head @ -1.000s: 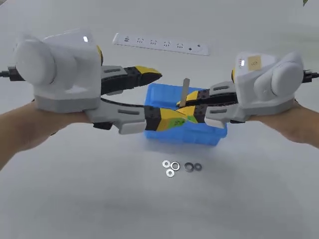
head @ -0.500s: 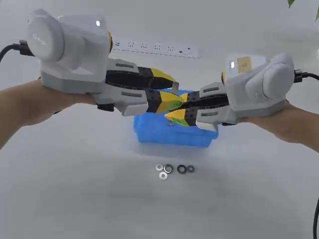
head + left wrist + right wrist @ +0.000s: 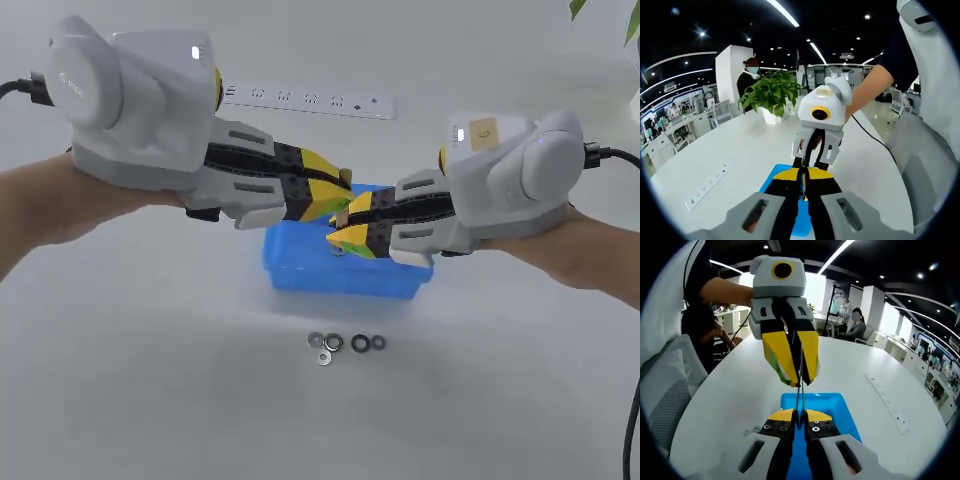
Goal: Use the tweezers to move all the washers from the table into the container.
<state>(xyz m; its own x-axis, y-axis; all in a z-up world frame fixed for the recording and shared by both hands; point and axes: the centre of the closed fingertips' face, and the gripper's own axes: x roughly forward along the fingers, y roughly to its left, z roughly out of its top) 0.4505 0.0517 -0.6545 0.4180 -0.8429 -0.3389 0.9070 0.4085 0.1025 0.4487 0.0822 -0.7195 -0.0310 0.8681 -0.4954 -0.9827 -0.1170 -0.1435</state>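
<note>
Compared with a second ago, the left hand-held gripper no longer crosses low in front of the blue container. It has lifted and now meets the right hand-held gripper nose to nose above the container's back half. Half a second ago the pair was already nearly in this pose. The tweezers, which stood upright above the container a second ago, now run in a straight line from one set of yellow tips to the other. In the right gripper view the tweezers are a thin, dark metal pair. One end is pinched between the right hand-held gripper's closed pads and the other sits between the left one's narrowed yellow jaws. In the left gripper view the left jaws are likewise pressed together on that thin strip. So both hand-held grippers are clamped on the tweezers, which hang in the air over the container and clear of the surface. The five washers have not moved. They sit in a small loose cluster on the white surface just in front of the container, three bright ones to the left and two darker ones to the right. A white power strip lies well behind the container, and a potted plant stands farther down the surface.
</note>
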